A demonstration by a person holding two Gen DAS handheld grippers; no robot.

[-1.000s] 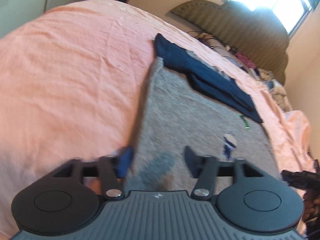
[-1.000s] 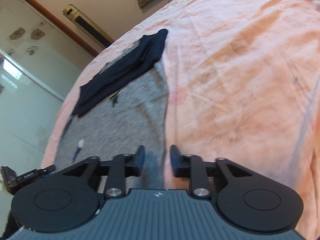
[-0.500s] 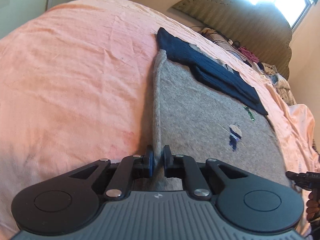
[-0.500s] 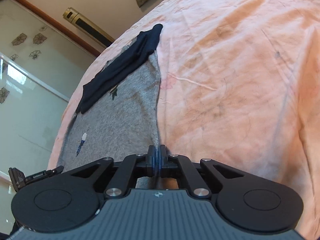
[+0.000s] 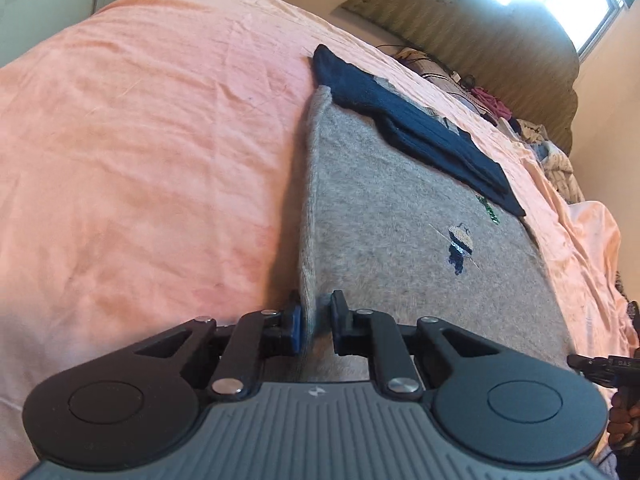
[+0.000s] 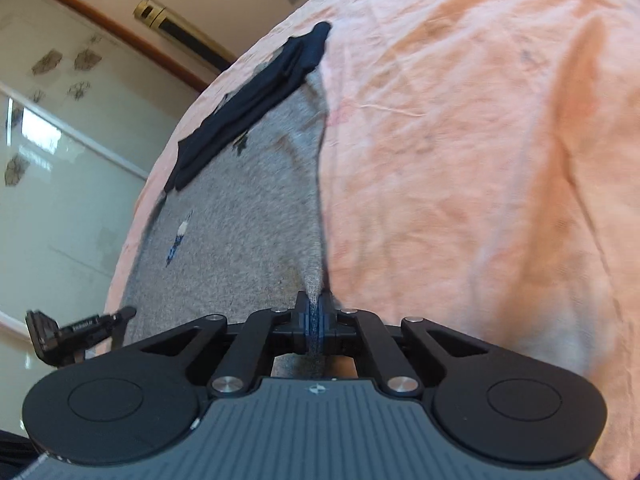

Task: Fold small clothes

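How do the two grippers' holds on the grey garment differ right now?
The left gripper pinches the grey garment at its left edge, a thick fold between its fingers; the right gripper clamps the right edge, pads nearly meeting. Both have just closed on its near corners, fabric lifted off the pink sheet.

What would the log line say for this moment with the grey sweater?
left gripper: pinching grey sweater edge | right gripper: shut on opposite edge | both edges lifted off pink bedsheet | dark blue garment: lying across far end
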